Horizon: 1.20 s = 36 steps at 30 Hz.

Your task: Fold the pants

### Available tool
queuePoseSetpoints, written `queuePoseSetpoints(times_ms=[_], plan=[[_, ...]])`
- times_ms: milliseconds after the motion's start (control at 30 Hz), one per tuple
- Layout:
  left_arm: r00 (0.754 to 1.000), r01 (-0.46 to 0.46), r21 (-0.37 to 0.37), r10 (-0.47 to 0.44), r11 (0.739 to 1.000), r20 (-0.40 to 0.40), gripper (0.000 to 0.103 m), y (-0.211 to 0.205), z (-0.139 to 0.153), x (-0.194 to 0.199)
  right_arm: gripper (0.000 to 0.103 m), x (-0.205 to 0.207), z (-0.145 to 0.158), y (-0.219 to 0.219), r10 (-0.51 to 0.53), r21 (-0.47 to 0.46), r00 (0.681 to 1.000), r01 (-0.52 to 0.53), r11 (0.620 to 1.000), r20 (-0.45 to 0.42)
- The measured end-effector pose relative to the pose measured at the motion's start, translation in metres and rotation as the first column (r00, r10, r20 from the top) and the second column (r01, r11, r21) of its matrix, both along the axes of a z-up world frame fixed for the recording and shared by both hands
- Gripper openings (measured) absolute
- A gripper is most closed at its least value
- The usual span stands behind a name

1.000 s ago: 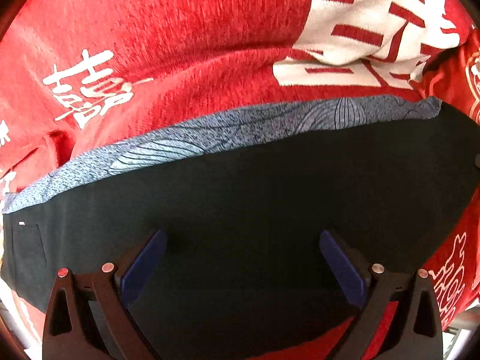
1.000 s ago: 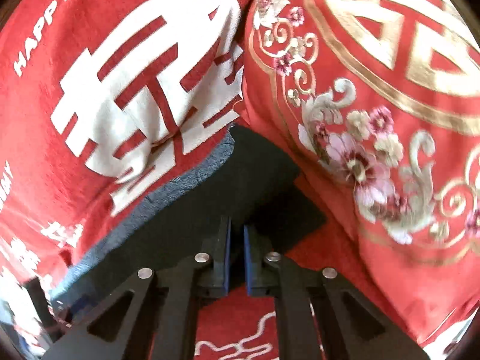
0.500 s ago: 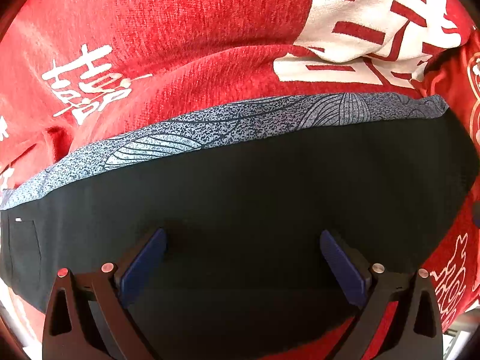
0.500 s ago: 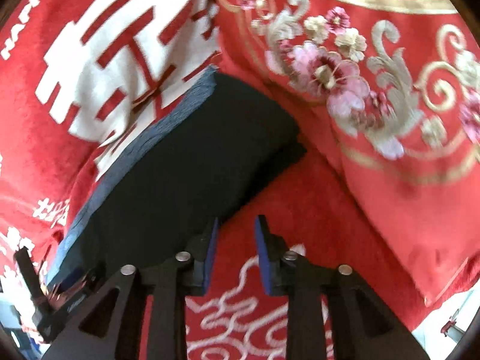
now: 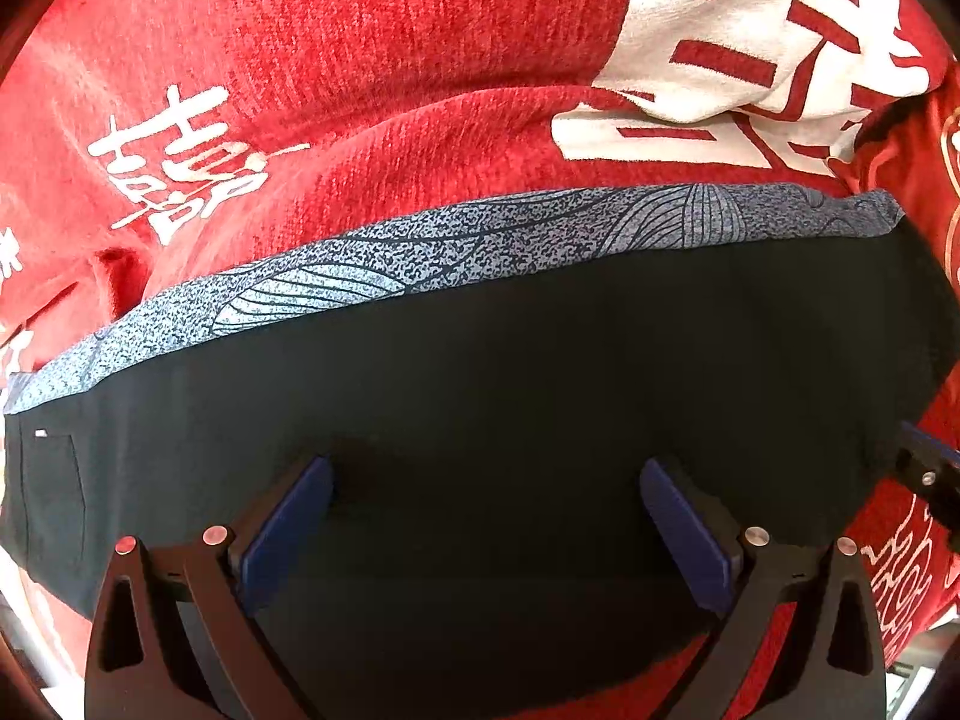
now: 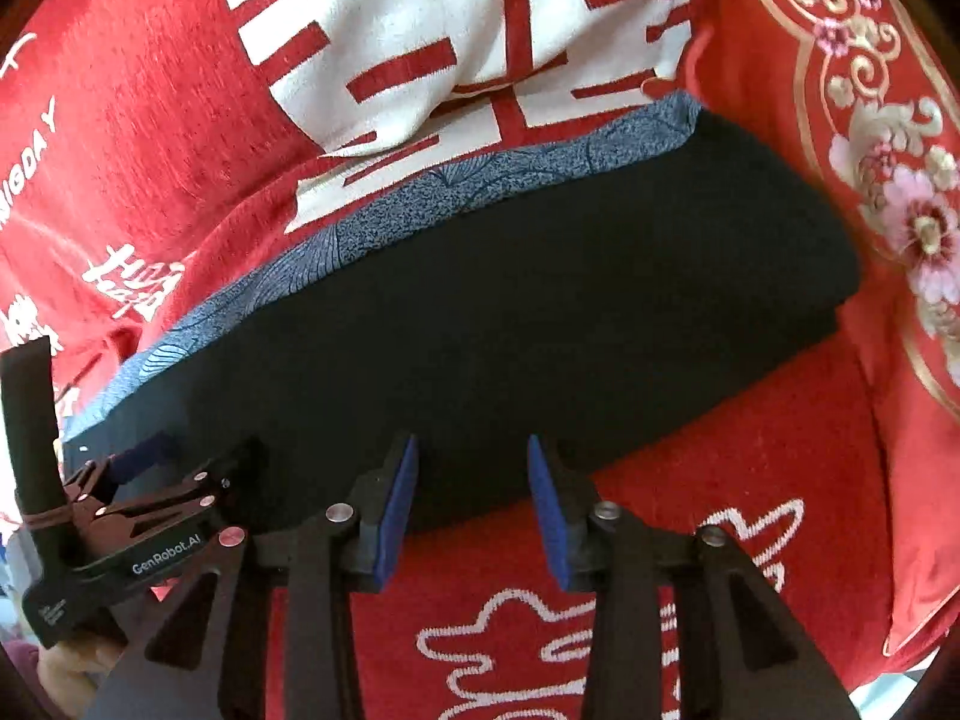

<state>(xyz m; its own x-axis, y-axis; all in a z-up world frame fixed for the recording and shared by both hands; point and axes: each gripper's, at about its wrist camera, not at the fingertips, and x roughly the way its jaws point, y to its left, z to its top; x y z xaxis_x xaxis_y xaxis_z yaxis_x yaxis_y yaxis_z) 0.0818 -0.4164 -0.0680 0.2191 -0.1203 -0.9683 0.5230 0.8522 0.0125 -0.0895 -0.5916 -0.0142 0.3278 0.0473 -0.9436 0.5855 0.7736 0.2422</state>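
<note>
The black pants (image 5: 510, 396) lie folded flat on a red blanket, with a blue-grey patterned lining strip (image 5: 456, 252) showing along their far edge. They also show in the right wrist view (image 6: 510, 300), with the lining (image 6: 384, 210) at the far side. My left gripper (image 5: 486, 516) is open, hovering over the pants' near part, holding nothing. It shows at the left in the right wrist view (image 6: 150, 468). My right gripper (image 6: 471, 492) is open and empty at the pants' near edge.
The red blanket (image 5: 360, 60) with white characters covers the surface under the pants. A red cushion with gold and floral embroidery (image 6: 870, 150) lies against the pants' right end. A white surface edge shows at the far lower right (image 6: 912, 684).
My right gripper let go of the pants' corner, opened and drew back. The pants' folded end now lies flat. My left gripper stayed open, almost still.
</note>
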Motion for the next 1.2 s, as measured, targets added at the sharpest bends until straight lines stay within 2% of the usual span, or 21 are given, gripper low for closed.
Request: queuePoseSetpoints(times_ms=[67,133,233,467,633,833,1000,1200], plan=[[1.000,-0.006,0.007,0.006,1.000,-0.001,0.103,-0.001,0.000,0.000,0.042,-0.007,0.000,-0.006,-0.019,0.038,1.000,0.018,0.999,0.013],[1.000,-0.015,0.014,0.015,1.000,-0.003,0.103,-0.001,0.000,0.000,0.045,-0.018,-0.002,-0.015,-0.053,0.127,0.998,0.047,0.991,0.041],[0.999,-0.030,0.028,0.031,0.999,-0.010,0.103,-0.002,0.000,0.000,0.057,-0.037,-0.006,-0.023,-0.112,0.216,0.993,0.099,0.971,0.046],[1.000,-0.025,0.062,0.025,0.998,0.002,0.103,-0.008,0.001,-0.002,0.058,-0.070,-0.017,-0.023,-0.162,0.323,0.985,0.133,0.937,0.063],[1.000,-0.026,0.082,0.024,0.996,0.019,0.103,-0.012,0.003,-0.004,0.058,-0.079,-0.018,-0.025,-0.150,0.350,0.984,0.108,0.930,0.094],[0.999,-0.017,0.128,0.010,0.992,0.049,0.103,-0.024,0.011,-0.011,0.058,-0.086,-0.013,-0.044,-0.203,0.338,0.972,0.152,0.929,0.121],[0.999,-0.016,0.088,0.013,0.996,0.035,0.103,-0.036,0.022,-0.010,0.058,-0.094,-0.009,-0.072,-0.283,0.308,0.949,0.230,0.923,0.140],[1.000,0.008,0.039,-0.009,0.999,0.022,0.103,-0.066,0.027,-0.012,0.058,-0.095,-0.016,-0.093,-0.365,0.338,0.916,0.295,0.894,0.165]])
